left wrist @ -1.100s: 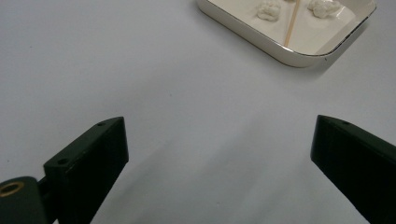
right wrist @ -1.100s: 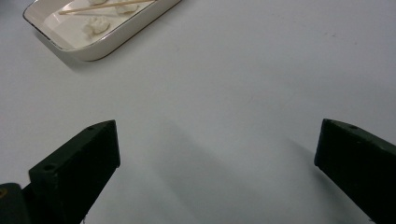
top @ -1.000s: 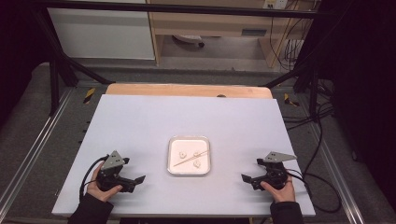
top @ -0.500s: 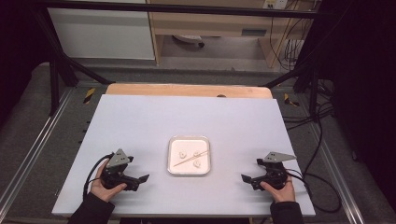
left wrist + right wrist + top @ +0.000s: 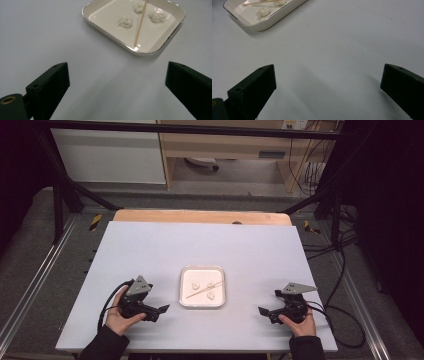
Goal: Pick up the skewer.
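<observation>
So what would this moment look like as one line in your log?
left tool: open, empty | right tool: open, empty | tray: between them, untouched | in tray: three white lumps, wooden stick

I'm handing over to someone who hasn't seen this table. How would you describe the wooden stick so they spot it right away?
Start at the pale table and find the white square tray near its front edge, between the two grippers. The wooden stick lies slantwise inside that tray, one end near its rim. It is the one long, thin, tan thing there; its neighbours are three small white lumps.
</observation>
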The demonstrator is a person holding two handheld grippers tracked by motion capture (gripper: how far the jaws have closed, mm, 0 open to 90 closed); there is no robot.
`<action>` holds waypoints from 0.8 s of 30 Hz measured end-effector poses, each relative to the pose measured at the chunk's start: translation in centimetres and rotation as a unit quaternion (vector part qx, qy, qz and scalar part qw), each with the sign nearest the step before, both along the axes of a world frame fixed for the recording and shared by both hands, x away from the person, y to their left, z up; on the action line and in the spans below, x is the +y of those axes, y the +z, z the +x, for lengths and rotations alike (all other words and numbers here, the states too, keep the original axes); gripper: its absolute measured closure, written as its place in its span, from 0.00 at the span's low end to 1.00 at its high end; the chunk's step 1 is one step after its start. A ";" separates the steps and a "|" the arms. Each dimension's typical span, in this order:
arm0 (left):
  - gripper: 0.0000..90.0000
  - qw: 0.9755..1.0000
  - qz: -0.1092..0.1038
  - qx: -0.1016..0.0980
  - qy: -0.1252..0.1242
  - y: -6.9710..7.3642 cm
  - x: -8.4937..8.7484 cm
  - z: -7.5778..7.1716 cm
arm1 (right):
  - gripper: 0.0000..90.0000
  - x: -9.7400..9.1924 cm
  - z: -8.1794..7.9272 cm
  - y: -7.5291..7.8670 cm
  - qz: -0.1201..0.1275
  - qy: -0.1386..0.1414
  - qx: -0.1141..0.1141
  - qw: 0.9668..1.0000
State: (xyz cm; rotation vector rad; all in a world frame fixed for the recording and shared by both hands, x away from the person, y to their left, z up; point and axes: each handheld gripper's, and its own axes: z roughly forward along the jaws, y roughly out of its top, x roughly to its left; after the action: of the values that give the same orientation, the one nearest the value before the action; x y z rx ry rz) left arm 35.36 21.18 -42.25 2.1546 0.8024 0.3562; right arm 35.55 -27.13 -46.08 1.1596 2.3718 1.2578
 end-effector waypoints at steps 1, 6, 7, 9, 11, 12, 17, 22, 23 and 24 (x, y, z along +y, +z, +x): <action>0.06 1.000 0.000 0.000 0.000 0.0 0.0 0.0 | 0.01 0.0 0.0 0.0 0.000 0.000 0.000 1.000; 0.07 1.000 0.007 0.001 -0.008 0.4 -1.8 0.6 | 0.01 0.0 0.0 0.0 0.001 0.001 0.001 1.000; 0.07 1.000 0.007 0.001 -0.008 0.4 -1.8 0.6 | 0.01 0.0 0.0 0.0 0.001 0.001 0.001 1.000; 0.07 1.000 0.009 0.002 -0.011 0.5 -2.4 0.8 | 0.01 0.0 0.0 0.0 0.001 0.001 0.001 1.000; 0.07 1.000 0.010 0.004 -0.014 0.5 -3.0 1.0 | 0.01 0.0 0.0 0.0 0.000 0.002 0.001 1.000; 0.07 1.000 0.011 0.006 -0.017 0.5 -3.6 1.2 | 0.01 0.0 0.0 0.0 0.000 0.001 0.001 1.000; 0.08 1.000 0.018 0.008 -0.023 0.5 -4.6 1.6 | 0.01 0.0 0.0 0.0 -0.001 0.001 0.000 1.000; 0.11 0.999 0.022 0.013 -0.027 0.6 -6.0 2.2 | 0.01 0.0 0.0 0.0 -0.003 0.002 0.001 1.000; 0.12 0.999 0.022 0.013 -0.027 0.6 -6.0 2.2 | 0.01 0.0 0.0 0.0 -0.003 0.002 0.001 1.000; 0.13 0.999 0.023 0.014 -0.026 0.6 -6.3 2.3 | 0.01 0.0 0.0 0.0 -0.002 0.002 0.001 1.000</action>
State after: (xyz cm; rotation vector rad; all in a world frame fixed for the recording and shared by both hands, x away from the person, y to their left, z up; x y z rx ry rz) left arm 37.63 14.87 -41.68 2.2229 0.7579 0.3205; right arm 35.58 -27.11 -46.08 1.1571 2.3778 1.2542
